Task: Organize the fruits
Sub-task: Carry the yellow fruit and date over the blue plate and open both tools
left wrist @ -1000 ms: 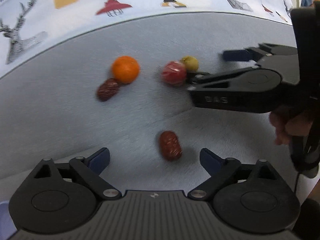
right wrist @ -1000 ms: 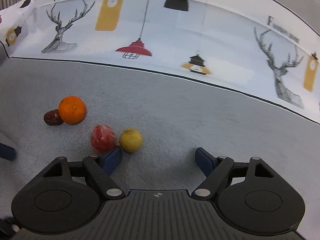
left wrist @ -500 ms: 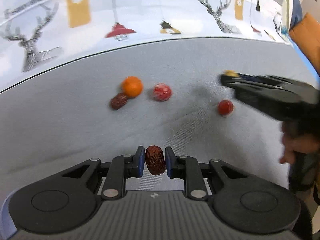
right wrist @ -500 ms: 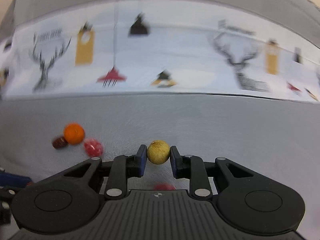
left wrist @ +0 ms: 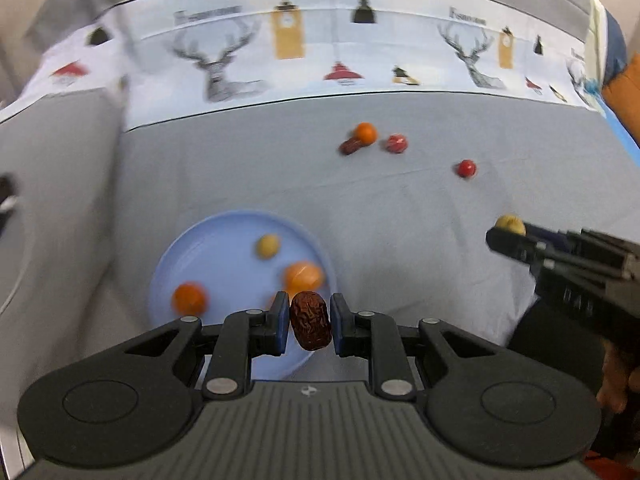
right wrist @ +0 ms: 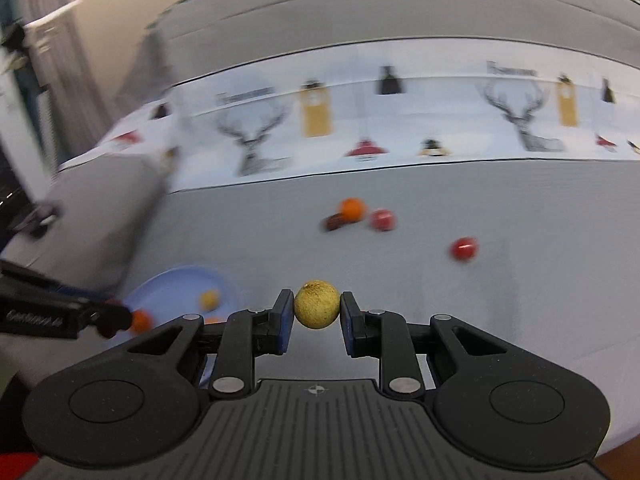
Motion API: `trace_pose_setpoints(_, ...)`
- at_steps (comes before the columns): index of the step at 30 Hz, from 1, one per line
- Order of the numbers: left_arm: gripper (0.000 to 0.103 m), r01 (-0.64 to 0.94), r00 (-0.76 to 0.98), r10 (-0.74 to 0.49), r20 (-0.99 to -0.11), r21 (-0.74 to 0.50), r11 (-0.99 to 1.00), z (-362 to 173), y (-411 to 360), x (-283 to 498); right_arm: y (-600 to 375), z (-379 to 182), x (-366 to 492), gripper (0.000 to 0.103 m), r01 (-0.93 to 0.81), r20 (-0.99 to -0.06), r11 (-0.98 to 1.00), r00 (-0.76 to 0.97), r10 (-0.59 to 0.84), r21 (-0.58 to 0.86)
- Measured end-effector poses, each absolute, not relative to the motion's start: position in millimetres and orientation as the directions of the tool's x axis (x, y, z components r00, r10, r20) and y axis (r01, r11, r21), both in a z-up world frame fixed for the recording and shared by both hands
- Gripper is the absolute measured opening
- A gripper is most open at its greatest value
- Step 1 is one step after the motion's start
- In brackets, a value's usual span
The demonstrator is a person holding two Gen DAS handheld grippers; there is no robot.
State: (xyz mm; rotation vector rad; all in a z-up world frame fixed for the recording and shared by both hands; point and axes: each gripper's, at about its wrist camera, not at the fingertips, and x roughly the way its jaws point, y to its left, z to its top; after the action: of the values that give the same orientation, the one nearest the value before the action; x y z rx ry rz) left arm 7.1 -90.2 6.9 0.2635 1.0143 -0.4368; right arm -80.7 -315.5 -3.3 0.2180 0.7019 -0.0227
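Note:
My left gripper [left wrist: 310, 322] is shut on a wrinkled dark red date [left wrist: 311, 326], held above the near right edge of a light blue plate [left wrist: 224, 240]. The plate holds a yellow fruit [left wrist: 267, 246] and two orange fruits [left wrist: 304, 276]. My right gripper [right wrist: 316, 310] is shut on a yellow round fruit [right wrist: 317, 304], held above the grey cloth; it also shows in the left wrist view [left wrist: 510, 226]. An orange [left wrist: 366, 133], a second date [left wrist: 350, 146], a mottled red fruit [left wrist: 397, 144] and a small red fruit [left wrist: 465, 168] lie on the cloth far ahead.
The grey cloth [left wrist: 400, 220] covers the table, with a printed deer-and-lamp band [left wrist: 320, 52] along the far edge. The plate also shows at the left in the right wrist view [right wrist: 176, 284], with the left gripper's arm [right wrist: 40, 312] over it.
Both grippers have closed on their fruits, lifted them, and pulled back and leftward. The blue plate has come into view under the left gripper.

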Motion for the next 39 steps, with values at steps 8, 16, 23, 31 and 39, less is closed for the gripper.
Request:
trace_pose_setpoints(8, 0.023, 0.36, 0.51, -0.223, -0.831, -0.029, 0.932, 27, -21, -38, -235, 21, -123, 0.026, -0.085, -0.622, 0.986, 0.767, 0.157, 0.143)
trace_pose_setpoints(16, 0.023, 0.327, 0.55, -0.24, -0.8, -0.058, 0.943, 38, 6, -56, -209, 35, -143, 0.026, -0.113, -0.617, 0.989, 0.773, 0.147, 0.093)
trace_pose_setpoints(23, 0.023, 0.312, 0.568, -0.256, -0.782, -0.082, 0.946, 43, 18, -61, -198, 40, -148, 0.026, -0.13, -0.617, 0.99, 0.775, 0.139, 0.06)
trace_pose_setpoints(31, 0.023, 0.285, 0.575, -0.252, -0.779, -0.098, 0.954, 43, 28, -55, -190, 40, -147, 0.026, -0.145, -0.623, 0.989, 0.77, 0.137, 0.038)
trace_pose_setpoints(39, 0.023, 0.277, 0.573, -0.252, -0.78, -0.104, 0.955, 42, 30, -50, -190, 39, -146, 0.026, -0.153, -0.631, 0.988, 0.764, 0.139, 0.033)
